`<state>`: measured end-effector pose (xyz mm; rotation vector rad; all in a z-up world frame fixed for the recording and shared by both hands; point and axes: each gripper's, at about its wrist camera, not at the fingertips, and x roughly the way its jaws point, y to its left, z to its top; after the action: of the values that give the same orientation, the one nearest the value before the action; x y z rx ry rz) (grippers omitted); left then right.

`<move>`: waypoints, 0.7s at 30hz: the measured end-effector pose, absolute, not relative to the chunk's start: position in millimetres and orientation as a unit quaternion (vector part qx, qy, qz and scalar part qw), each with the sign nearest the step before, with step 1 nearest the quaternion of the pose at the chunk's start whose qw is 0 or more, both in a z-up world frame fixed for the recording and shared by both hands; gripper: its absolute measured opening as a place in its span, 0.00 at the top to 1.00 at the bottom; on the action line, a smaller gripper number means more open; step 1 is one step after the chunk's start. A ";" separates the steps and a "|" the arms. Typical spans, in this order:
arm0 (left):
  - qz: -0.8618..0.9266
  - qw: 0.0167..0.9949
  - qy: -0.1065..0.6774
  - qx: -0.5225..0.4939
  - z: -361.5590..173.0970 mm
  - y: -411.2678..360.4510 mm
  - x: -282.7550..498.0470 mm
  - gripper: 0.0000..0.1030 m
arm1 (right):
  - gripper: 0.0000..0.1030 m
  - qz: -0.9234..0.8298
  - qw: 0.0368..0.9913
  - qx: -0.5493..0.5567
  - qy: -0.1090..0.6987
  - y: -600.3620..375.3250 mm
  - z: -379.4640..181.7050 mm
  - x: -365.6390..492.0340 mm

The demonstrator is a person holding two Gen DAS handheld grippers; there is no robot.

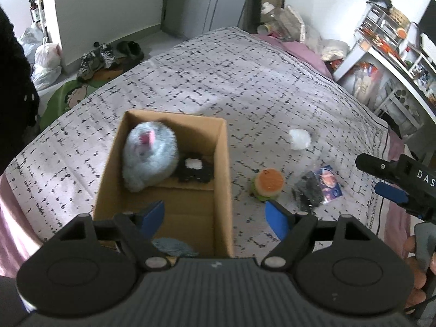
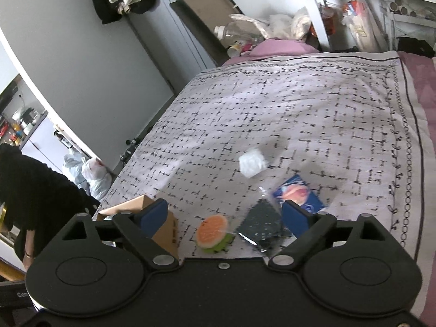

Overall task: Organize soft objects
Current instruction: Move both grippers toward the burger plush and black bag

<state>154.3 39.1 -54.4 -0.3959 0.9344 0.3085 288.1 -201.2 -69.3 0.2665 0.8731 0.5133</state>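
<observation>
My left gripper point(image 1: 215, 216) hangs over the near end of the cardboard box point(image 1: 222, 179), jaws spread, nothing in them. Grey plush point(image 1: 150, 155) and a black item already lie inside. Right gripper point(image 2: 224, 216) is also spread and empty — the burger toy point(image 2: 214, 234) sits on the bedspread point(image 2: 272, 103) just ahead of it, btwn its blue pads, box just to the toy's left. It's round, so no long axis to line up w/. Right hand looks nearer — I'd take it w/ that one.
</observation>
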 end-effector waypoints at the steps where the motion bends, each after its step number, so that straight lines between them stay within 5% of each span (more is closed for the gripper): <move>1: 0.146 0.864 0.446 -0.185 -53.1 34.4 156.0 0.23 | 0.12 0.246 0.865 0.130 0.418 -205.0 -70.1 289.0; 21: 0.136 0.873 0.437 -0.167 -55.2 -23.1 198.0 0.23 | 0.12 0.207 0.811 0.275 0.473 -259.6 -112.9 302.1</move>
<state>198.0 -23.1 -55.2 -0.3497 0.9139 0.2850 302.1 -259.6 -112.9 0.5883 1.0102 0.4421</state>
